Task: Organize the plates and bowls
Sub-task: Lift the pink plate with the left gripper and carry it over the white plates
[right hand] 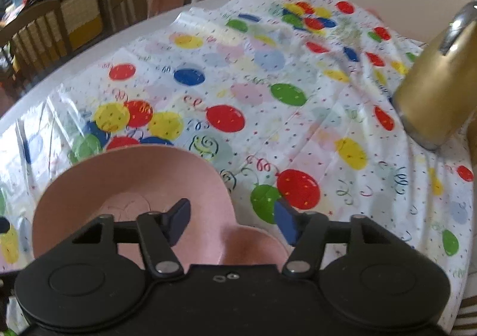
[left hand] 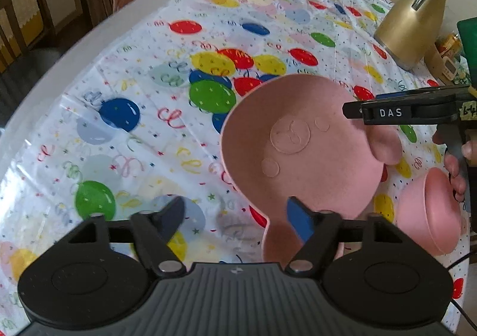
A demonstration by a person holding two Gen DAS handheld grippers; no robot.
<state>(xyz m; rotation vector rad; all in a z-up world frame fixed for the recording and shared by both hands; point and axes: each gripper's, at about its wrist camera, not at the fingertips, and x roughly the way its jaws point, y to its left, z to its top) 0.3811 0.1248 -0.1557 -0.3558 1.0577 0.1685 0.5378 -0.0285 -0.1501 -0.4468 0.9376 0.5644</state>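
1. A pink plate [left hand: 301, 151] shaped like a head with two round ears lies on the balloon-print tablecloth [left hand: 143, 103] that covers the tabletop [left hand: 38, 74]. Its face shows faint raised circles.
2. The left hand-held gripper [left hand: 238, 217] sits low over the near edge of this plate with its jaws spread wide. One blue-padded finger [left hand: 299, 221] is over the plate's near ear and the other dark finger [left hand: 171, 218] is over the cloth. Nothing is held between them.
3. The right hand-held gripper [left hand: 351, 111] enters the left wrist view from the right, marked "DAS", with its tip over the plate's right side near the far ear. From that side view the jaw gap cannot be judged.
4. In the right wrist view the right hand-held gripper [right hand: 232, 221] has its fingers wide apart. The same pink plate [right hand: 119, 181] lies below them, one ear between the fingers, and nothing is gripped.
5. A pink bowl [left hand: 429, 214] stands on the cloth just right of the plate, close to the person's fingers on the right handle.
6. A gold thermos jug [left hand: 408, 26] with a chrome spout stands at the far right of the cloth, well apart from the plate.
7. Wooden chairs [right hand: 38, 35] stand beyond the far left edge of the tabletop.
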